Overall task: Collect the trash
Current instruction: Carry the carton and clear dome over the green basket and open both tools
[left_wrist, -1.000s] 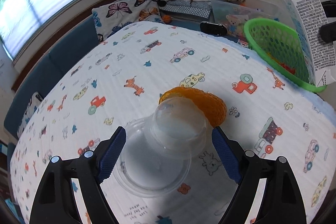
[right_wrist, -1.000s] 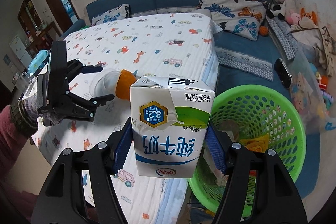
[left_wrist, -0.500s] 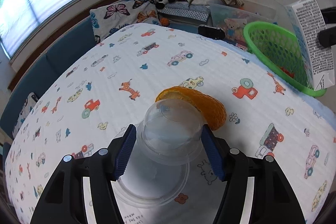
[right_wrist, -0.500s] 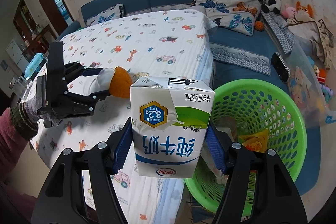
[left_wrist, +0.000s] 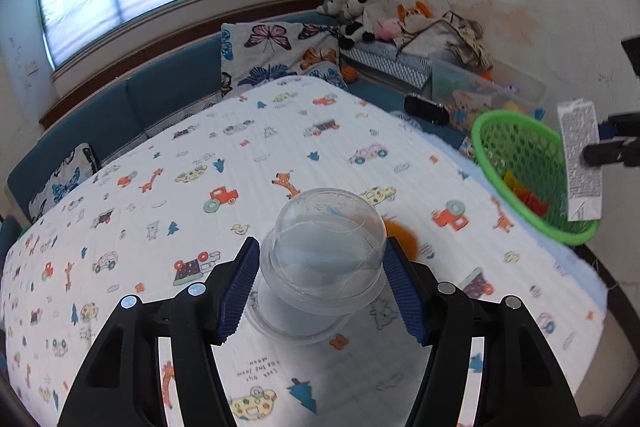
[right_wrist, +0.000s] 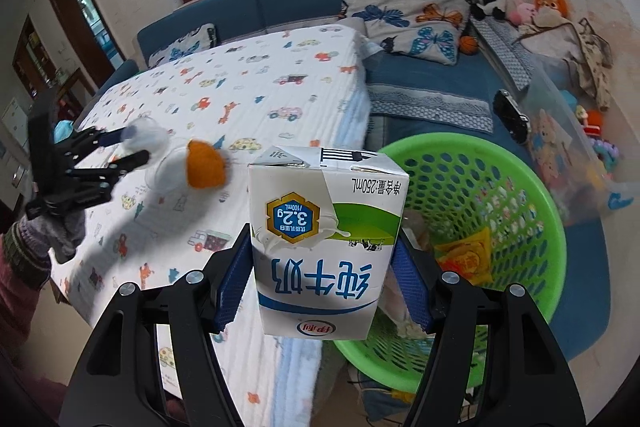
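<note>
A clear cup (left_wrist: pixel 326 251) is gripped by the left gripper (left_wrist: pixel 322 287); a milk carton (right_wrist: pixel 324 243) is clamped by the right gripper (right_wrist: pixel 324 291), with the green basket (right_wrist: pixel 532 195) at two o'clock.

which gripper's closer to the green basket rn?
Right. The right gripper, shut on the milk carton, is at the green basket's rim, beside the table edge. The left gripper, clamping the clear plastic cup, is farther back over the table.
</note>
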Motion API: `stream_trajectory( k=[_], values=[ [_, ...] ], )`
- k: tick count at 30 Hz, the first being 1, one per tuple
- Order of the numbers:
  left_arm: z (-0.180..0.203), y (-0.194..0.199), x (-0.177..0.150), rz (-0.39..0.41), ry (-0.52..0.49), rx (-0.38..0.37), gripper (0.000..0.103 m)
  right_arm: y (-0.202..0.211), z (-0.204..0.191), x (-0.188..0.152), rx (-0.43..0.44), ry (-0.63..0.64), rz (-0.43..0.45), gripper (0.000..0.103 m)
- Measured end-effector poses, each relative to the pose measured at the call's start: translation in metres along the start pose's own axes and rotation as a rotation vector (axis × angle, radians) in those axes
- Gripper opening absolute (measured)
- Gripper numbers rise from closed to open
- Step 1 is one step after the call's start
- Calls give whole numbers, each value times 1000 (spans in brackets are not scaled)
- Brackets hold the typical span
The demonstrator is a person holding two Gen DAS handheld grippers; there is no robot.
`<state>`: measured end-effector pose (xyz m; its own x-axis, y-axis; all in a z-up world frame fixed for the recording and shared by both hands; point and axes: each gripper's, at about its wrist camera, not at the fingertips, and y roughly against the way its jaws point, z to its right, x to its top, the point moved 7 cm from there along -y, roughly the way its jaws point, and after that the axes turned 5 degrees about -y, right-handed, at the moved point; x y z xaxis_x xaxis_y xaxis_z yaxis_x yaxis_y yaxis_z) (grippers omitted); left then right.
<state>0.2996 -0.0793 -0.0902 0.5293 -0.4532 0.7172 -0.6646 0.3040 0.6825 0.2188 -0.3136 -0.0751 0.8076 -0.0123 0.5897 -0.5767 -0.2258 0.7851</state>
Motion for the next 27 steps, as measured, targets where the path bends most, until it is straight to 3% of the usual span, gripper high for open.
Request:
stream_trajectory(
  k=[12,18,21,27],
  values=[
    [56,31,28,81,-10,-88,61,-1,64,-20,-143,-78,-13,66],
    [90,25,39,85,-22,-146,61,-10,96,-31,-195,-136,-40,68],
    [108,19,46,82,-41,-169,61,-9,110,-35,-199,-183,-35,76],
    [144,5,58,69,-71,-217,62,2,122,-41,-204,-218,-21,77]
  ],
)
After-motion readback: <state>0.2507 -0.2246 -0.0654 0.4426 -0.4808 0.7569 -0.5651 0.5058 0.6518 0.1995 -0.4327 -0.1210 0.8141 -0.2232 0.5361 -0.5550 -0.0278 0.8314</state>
